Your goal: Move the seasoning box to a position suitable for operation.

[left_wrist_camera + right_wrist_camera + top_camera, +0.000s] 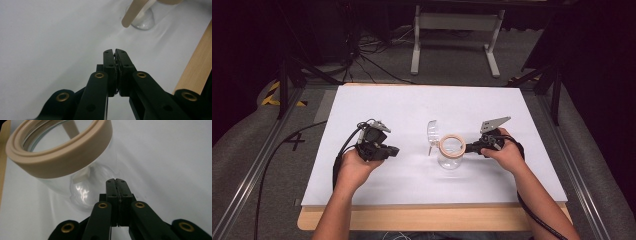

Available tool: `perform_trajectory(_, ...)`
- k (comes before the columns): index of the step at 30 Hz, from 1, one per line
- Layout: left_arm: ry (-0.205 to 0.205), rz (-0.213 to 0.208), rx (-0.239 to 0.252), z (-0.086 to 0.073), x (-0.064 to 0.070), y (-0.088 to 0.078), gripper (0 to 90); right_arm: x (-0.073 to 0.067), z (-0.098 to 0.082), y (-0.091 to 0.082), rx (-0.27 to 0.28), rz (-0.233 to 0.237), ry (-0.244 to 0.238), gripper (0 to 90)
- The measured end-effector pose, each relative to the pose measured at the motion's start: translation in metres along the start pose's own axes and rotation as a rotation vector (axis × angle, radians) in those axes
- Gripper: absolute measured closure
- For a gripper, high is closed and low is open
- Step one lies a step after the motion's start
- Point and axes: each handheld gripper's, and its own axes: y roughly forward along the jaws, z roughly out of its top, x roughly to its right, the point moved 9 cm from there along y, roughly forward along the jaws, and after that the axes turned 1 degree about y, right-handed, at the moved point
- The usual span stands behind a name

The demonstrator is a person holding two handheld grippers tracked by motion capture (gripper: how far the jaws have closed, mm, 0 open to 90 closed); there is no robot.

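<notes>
Jar: clear glass jar (pixel 450 152) with beige collar, upright, mid-table.
Right gripper (pixel 473 147): closed, nothing held, tips just beside the jar wall.
Left gripper (pixel 393 150): nearly closed, nothing held, well apart.
Nearer: right.

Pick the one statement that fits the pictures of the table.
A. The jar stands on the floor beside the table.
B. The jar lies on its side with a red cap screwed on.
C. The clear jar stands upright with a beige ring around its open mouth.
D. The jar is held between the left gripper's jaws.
C: the high view shows the clear jar upright on the white table, its mouth open inside the beige ring.
</notes>
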Motion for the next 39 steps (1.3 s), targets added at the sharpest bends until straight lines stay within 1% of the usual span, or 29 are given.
perform_trajectory(5, 0.008, -0.008, 0.009, 0.008, 0.000, 0.003, 87.2, -0.010, -0.004, -0.004, -0.011, 0.008, -0.005, 90.0)
perform_trajectory(7, 0.018, -0.013, 0.008, 0.011, 0.001, 0.004, 87.2, -0.015, -0.006, -0.006, -0.024, 0.009, -0.010, 89.9)
perform_trajectory(8, 0.014, -0.017, 0.013, 0.012, 0.001, 0.006, 87.3, -0.017, -0.008, -0.006, -0.029, 0.010, -0.012, 89.9)
perform_trajectory(10, 0.021, -0.019, 0.011, 0.015, 0.002, 0.007, 87.2, -0.020, -0.010, -0.006, -0.035, 0.015, -0.014, 90.0)
perform_trajectory(11, 0.032, -0.025, 0.001, 0.015, 0.002, 0.008, 87.3, -0.022, -0.012, -0.006, -0.039, 0.015, -0.012, 90.0)
perform_trajectory(12, 0.028, -0.025, 0.010, 0.017, 0.002, 0.009, 87.2, -0.023, -0.013, -0.006, -0.042, 0.016, -0.014, 89.9)
perform_trajectory(15, 0.035, -0.029, 0.009, 0.019, 0.002, 0.011, 87.2, -0.029, -0.014, -0.006, -0.052, 0.022, -0.019, 90.0)
perform_trajectory(16, 0.030, -0.032, 0.008, 0.020, 0.003, 0.011, 87.2, -0.031, -0.015, -0.006, -0.056, 0.023, -0.027, 89.9)
perform_trajectory(18, 0.036, -0.032, 0.010, 0.021, 0.001, 0.012, 87.2, -0.036, -0.015, -0.006, -0.062, 0.033, -0.038, 90.0)
perform_trajectory(23, 0.035, -0.037, 0.020, 0.025, 0.001, 0.014, 87.3, -0.051, -0.015, -0.002, -0.085, 0.060, -0.063, 90.0)
perform_trajectory(24, 0.035, -0.037, 0.020, 0.025, 0.001, 0.014, 87.3, -0.051, -0.015, -0.002, -0.085, 0.060, -0.063, 90.0)
perform_trajectory(27, 0.037, -0.040, 0.013, 0.025, 0.001, 0.015, 87.3, -0.059, -0.014, 0.001, -0.091, 0.079, -0.072, 90.0)
perform_trajectory(28, 0.039, -0.041, 0.013, 0.026, 0.001, 0.015, 87.3, -0.062, -0.013, 0.001, -0.089, 0.087, -0.070, 90.0)
perform_trajectory(29, 0.043, -0.041, 0.018, 0.027, 0.001, 0.016, 87.3, -0.067, -0.011, 0.003, -0.075, 0.103, -0.068, 90.0)
perform_trajectory(30, 0.040, -0.044, 0.024, 0.028, 0.001, 0.016, 87.3, -0.068, -0.011, 0.003, -0.072, 0.107, -0.070, 90.0)
perform_trajectory(32, 0.043, -0.042, 0.021, 0.028, 0.000, 0.017, 87.3, -0.071, -0.010, 0.005, -0.074, 0.112, -0.072, 90.0)
perform_trajectory(35, 0.041, -0.040, 0.018, 0.028, 0.000, 0.018, 87.2, -0.079, -0.009, 0.010, -0.079, 0.124, -0.089, 90.0)
perform_trajectory(37, 0.048, -0.027, 0.026, 0.028, -0.002, 0.017, 86.4, -0.083, -0.006, 0.013, -0.071, 0.136, -0.090, 90.0)
perform_trajectory(39, 0.065, -0.006, 0.042, 0.029, -0.004, 0.016, 86.5, -0.087, -0.005, 0.016, -0.073, 0.142, -0.096, 90.0)
